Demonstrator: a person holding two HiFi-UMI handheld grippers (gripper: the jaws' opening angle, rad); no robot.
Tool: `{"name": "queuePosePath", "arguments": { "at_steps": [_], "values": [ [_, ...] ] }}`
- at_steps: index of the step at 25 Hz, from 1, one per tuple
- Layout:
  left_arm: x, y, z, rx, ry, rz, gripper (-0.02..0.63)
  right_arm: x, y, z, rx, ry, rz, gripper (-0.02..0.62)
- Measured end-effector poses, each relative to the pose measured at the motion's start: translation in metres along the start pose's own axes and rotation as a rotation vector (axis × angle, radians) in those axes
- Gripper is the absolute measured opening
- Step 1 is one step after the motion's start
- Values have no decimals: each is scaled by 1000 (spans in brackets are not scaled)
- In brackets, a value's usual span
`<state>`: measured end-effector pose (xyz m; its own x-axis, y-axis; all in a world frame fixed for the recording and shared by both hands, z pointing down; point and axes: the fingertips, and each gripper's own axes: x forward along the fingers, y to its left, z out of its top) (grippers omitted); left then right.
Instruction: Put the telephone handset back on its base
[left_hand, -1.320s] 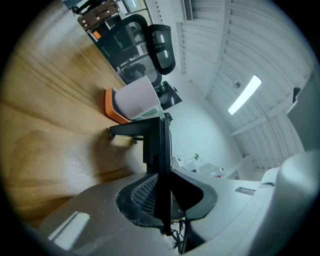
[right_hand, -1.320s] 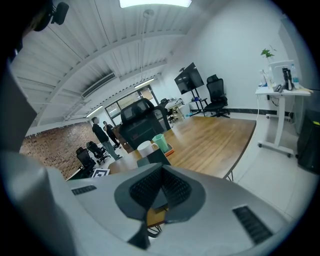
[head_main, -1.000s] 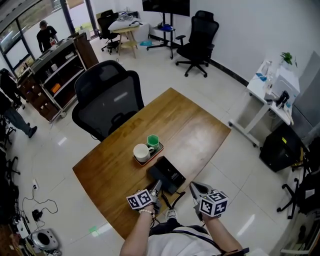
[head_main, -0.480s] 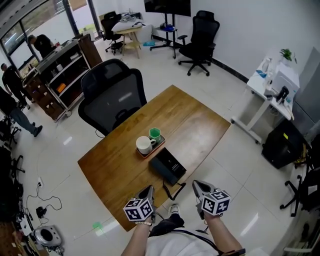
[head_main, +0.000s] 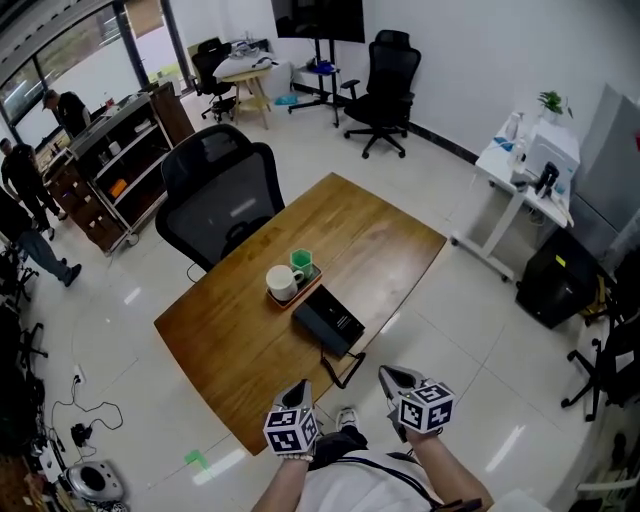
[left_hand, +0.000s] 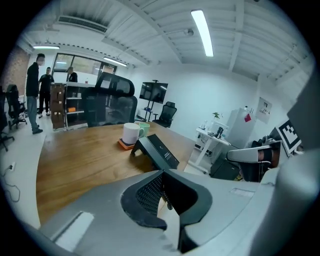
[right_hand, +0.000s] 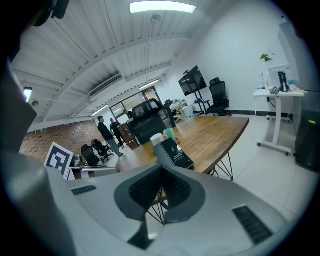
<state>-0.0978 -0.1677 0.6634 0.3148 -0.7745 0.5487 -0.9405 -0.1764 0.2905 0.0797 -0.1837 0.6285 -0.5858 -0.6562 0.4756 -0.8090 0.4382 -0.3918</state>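
My left tongs (head_main: 302, 387) and right tongs (head_main: 387, 373) are both pressed together, empty, off the smooth wooden counter (head_main: 240, 345). One black handset (head_main: 312, 323) lies on its wedge-shaped base (head_main: 340, 322). Beside it stand two round cups: a white mug (head_main: 281, 283) and a green cup (head_main: 302, 262).

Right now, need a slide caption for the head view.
Left gripper and right gripper, both shut, beside the wooden table bearing the black telephone.

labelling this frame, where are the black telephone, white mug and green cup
black telephone (head_main: 328, 320), head view, middle of its top
white mug (head_main: 281, 282), head view, its open top
green cup (head_main: 302, 262), head view, its open top
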Motion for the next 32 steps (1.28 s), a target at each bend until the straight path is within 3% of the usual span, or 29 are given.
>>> {"name": "queuePosePath", "arguments": {
  "at_steps": [32],
  "values": [
    [-25,-23,-5,-65,-6,-14,0,-30,22,-10,-68,-10,0,0]
  ]
}}
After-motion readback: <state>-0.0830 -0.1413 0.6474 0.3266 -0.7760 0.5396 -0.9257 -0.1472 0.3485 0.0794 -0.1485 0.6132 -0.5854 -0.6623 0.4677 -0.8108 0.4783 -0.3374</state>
